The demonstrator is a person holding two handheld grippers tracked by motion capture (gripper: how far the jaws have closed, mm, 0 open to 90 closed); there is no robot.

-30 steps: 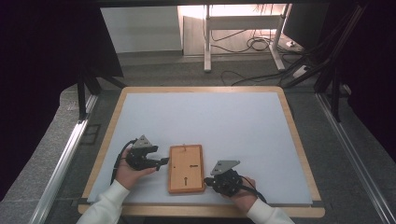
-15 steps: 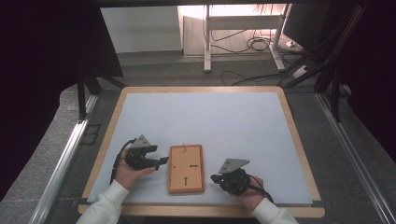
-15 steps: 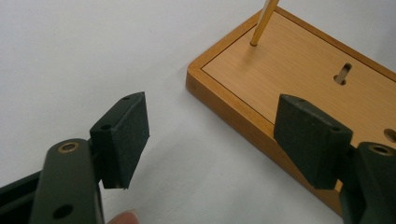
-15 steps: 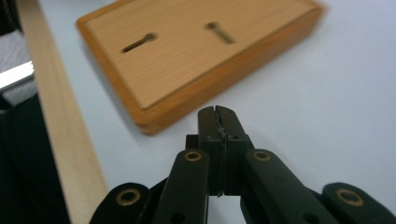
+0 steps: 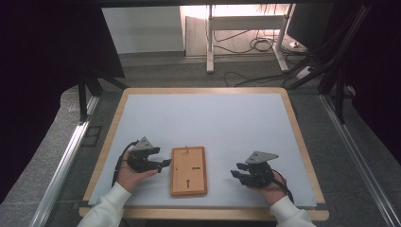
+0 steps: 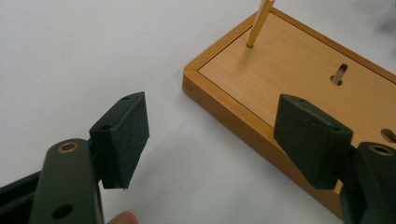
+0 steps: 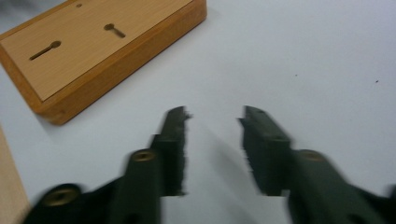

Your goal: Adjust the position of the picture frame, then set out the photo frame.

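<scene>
A flat wooden board (image 5: 188,170) with keyhole slots lies near the front of the white table top. A thin wooden peg (image 6: 258,21) stands upright in a hole at the board's far end. My left gripper (image 5: 163,163) sits just left of the board, open, one jaw over the board's edge (image 6: 243,119) and nothing between the jaws. My right gripper (image 5: 238,171) rests on the white surface to the right of the board, apart from it and open. In the right gripper view the board (image 7: 93,44) lies at the upper left, beyond the gripper (image 7: 212,135).
A wooden frame (image 5: 298,142) borders the white table surface (image 5: 208,123). Metal rails run along both sides on the grey floor. Cables and a desk leg (image 5: 209,38) lie beyond the far edge.
My right gripper has drawn away from the board, moving right and toward the front of the table. The left gripper and the board have stayed put.
</scene>
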